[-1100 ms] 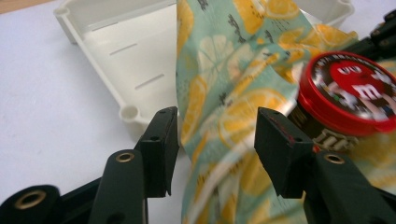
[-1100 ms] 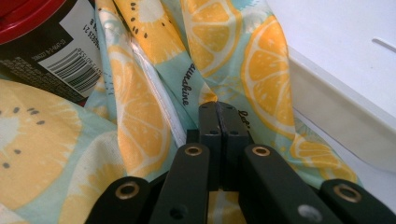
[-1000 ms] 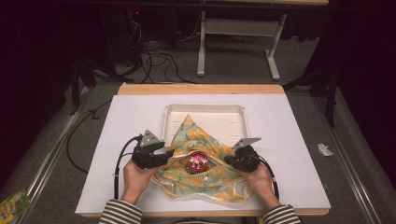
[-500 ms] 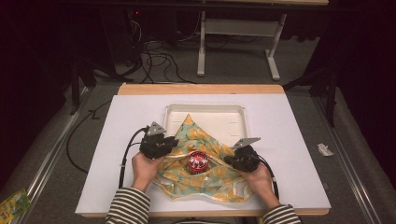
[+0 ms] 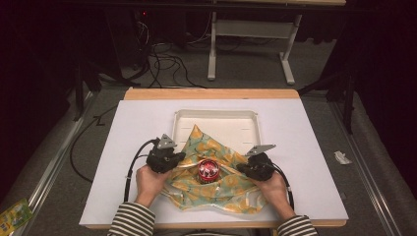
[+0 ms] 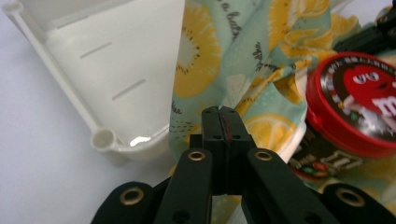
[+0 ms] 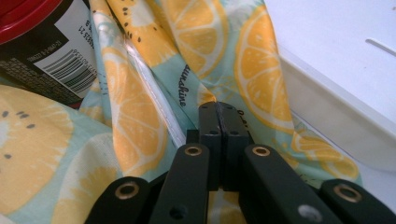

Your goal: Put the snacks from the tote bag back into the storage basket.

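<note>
A cloth (image 5: pixel 221 189) printed with lemon slices lies crumpled on the white table, its far corner draped into a white tray (image 5: pixel 216 115). A red-lidded candy jar (image 5: pixel 208 169) stands on the cloth's middle. My left gripper (image 5: pixel 179 157) is at the cloth's left edge. Its jaws have just been closing and now meet (image 6: pixel 219 109) with a fold of the cloth (image 6: pixel 219 42) pinched at their tips, the jar (image 6: pixel 359 102) to the right. My right gripper (image 5: pixel 241 168) is shut (image 7: pixel 218 105) on the cloth (image 7: pixel 140 116) at its right side, the jar (image 7: pixel 42 42) at upper left.
The tray's corner (image 6: pixel 105 140) sits close to the left jaws, and its wall (image 7: pixel 336 126) runs beside the right jaws. The white table surface (image 5: pixel 128 147) extends to both sides. Cables (image 5: pixel 133 167) trail from the left gripper. A metal stand (image 5: pixel 251 44) is on the floor beyond.
The left gripper's jaws have closed at the cloth's left edge, and that hand has shifted slightly toward the cloth. The right gripper and the jar have stayed put.
</note>
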{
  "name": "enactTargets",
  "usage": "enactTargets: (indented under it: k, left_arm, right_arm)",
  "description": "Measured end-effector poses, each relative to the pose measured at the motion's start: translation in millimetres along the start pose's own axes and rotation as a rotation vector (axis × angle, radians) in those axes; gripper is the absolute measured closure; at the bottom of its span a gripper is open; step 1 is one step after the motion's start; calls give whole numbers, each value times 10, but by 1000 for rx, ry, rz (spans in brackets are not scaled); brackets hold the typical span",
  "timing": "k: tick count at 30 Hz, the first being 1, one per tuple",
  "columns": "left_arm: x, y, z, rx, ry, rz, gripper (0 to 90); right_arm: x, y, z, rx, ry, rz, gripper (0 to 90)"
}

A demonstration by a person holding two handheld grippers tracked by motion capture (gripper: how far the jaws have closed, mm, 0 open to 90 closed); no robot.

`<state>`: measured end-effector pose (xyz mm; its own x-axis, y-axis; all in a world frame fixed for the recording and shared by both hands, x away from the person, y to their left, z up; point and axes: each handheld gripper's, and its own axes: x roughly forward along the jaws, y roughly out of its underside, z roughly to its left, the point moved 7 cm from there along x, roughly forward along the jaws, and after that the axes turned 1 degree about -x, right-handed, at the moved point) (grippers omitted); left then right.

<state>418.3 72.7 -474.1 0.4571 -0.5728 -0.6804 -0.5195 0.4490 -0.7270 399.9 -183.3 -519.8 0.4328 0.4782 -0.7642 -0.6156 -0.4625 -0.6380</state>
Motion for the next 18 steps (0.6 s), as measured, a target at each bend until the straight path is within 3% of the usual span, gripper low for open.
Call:
enactTargets:
  k: [10,15,18]
  left_arm:
    - [89,299,103,-53,-14,71,900]
    - [212,451,201,-82,-29,113,900]
    - [199,466,234,-107,-21,91,900]
  right_arm:
    - [9,3,-58,17,17,2,900]
    - [1,-2,-84,35,29,17,900]
    - [-4,-2,-90,43,35,17,900]
